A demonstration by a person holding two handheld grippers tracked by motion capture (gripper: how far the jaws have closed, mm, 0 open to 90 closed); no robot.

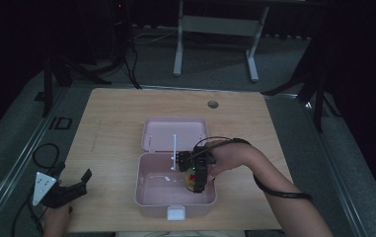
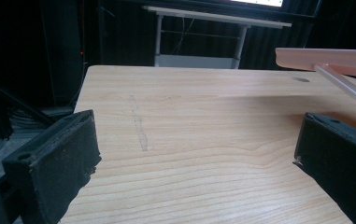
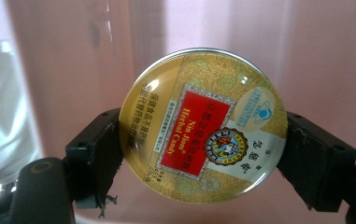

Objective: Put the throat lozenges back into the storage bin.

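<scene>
A pink plastic box point(image 1: 148, 197) stands open on the wooden table, its lid point(image 1: 174, 133) laid back flat behind it. My right gripper point(image 1: 199, 174) reaches down into the box's right side, shut on a round gold candy tin point(image 3: 203, 125) with a red label; the tin point(image 1: 191, 178) sits just above the box floor. Both black jaws press the tin's edges in the right gripper view. My left gripper point(image 1: 72, 187) rests at the table's front left corner, open, with bare wood between its jaws point(image 2: 199, 154).
A white latch point(image 1: 175, 213) sticks out from the box's front wall. A small round grommet hole point(image 1: 212, 104) marks the table's far side. The lid's edge point(image 2: 325, 58) shows at the upper right in the left gripper view. A white-legged desk point(image 1: 215, 29) stands beyond the table.
</scene>
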